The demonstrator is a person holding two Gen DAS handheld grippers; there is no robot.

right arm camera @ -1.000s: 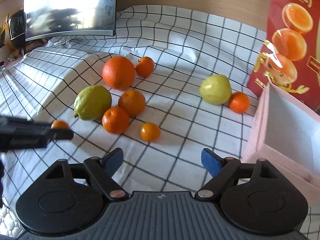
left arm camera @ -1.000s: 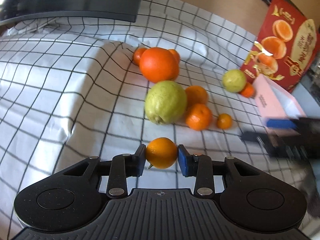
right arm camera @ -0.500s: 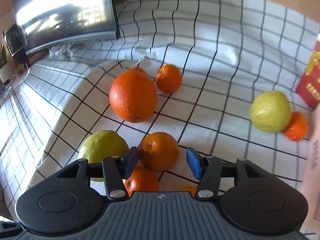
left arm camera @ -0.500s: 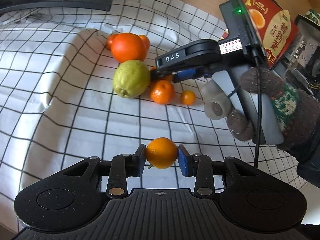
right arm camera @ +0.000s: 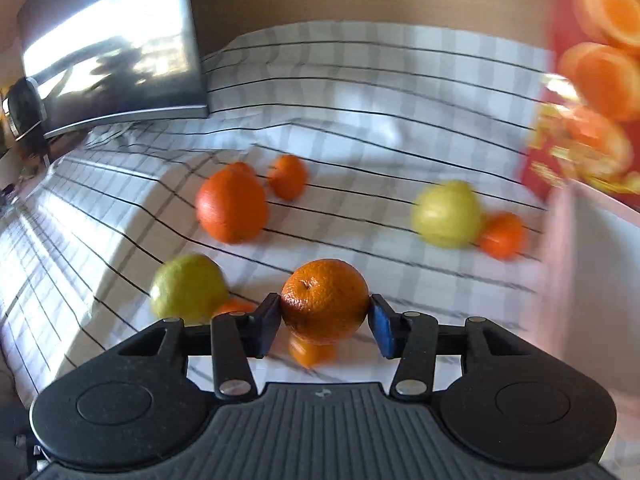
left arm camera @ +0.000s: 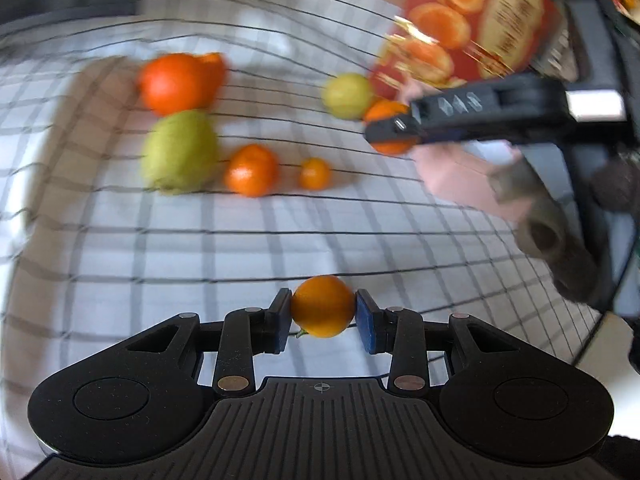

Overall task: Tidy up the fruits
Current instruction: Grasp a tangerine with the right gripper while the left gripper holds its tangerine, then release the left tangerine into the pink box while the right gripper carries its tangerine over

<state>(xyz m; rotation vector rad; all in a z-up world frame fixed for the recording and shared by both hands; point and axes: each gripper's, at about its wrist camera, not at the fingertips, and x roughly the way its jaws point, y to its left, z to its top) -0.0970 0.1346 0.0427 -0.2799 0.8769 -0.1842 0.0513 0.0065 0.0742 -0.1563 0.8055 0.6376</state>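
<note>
A kumquat (left arm camera: 322, 306) is clamped by the left gripper (left arm camera: 322, 314), a mandarin (right arm camera: 324, 300) by the right gripper (right arm camera: 324, 322), the pink box (right arm camera: 592, 248) lying to the right.

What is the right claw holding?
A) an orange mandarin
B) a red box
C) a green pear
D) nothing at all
A: in the right wrist view, the right claw has its two pads pressed against the sides of an orange mandarin, while the green fruit lies on the checked cloth.
</note>
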